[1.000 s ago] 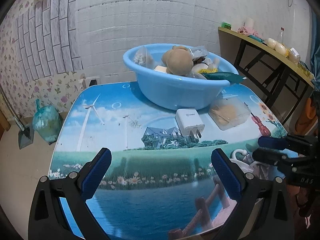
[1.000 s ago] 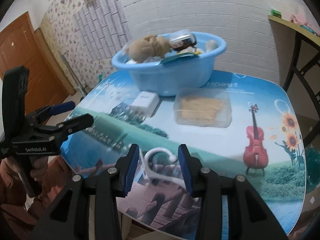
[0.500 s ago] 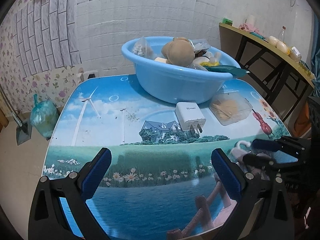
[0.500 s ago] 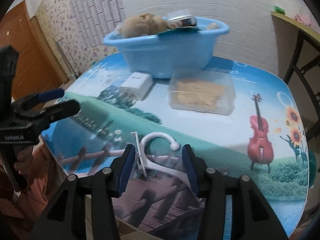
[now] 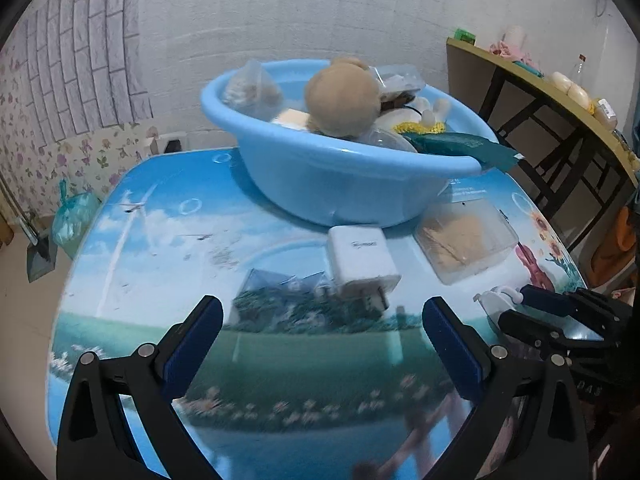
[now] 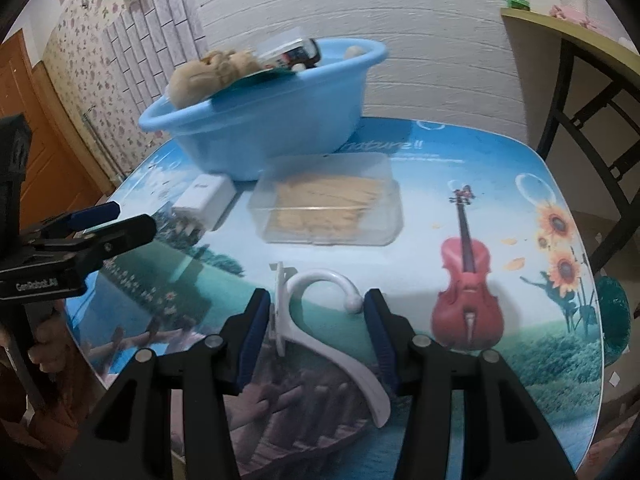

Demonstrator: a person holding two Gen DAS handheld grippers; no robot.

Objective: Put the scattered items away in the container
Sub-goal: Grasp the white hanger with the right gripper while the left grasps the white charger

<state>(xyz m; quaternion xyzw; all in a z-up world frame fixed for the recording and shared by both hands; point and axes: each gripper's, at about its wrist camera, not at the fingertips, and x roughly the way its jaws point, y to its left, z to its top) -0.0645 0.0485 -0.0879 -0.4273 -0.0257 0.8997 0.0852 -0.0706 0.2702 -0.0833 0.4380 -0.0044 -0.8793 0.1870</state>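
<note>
My right gripper (image 6: 316,312) sits low over the near edge of the printed scenery tabletop (image 6: 460,168), its blue-padded fingers (image 6: 254,336) spread on either side of a white plastic hook-shaped hanger (image 6: 320,320) that lies flat on the surface. The left pad is just beside the hanger's flat backing edge and the right pad just beside the ball at the hook's tip; I cannot tell whether either pad actually touches it. The hanger's long tail runs back beneath the gripper toward me.

Ahead of that gripper lies a clear rectangular plastic box of tan sticks (image 6: 328,204), and to its left a white square wall charger (image 6: 204,196), prongs pointing my way. Beyond both stands the light blue round plastic basin (image 6: 256,120), already heaped with a tan plush toy (image 6: 208,76), a teal packet (image 5: 460,144) hanging over the rim and other small goods.

My left gripper (image 5: 322,340) hovers with its fingers wide apart and nothing between them, the charger (image 5: 362,260) straight ahead of it and the basin (image 5: 332,176) farther on. The right gripper (image 5: 516,308) shows at its right side, the hanger (image 5: 496,300) peeking out by those fingertips.
</note>
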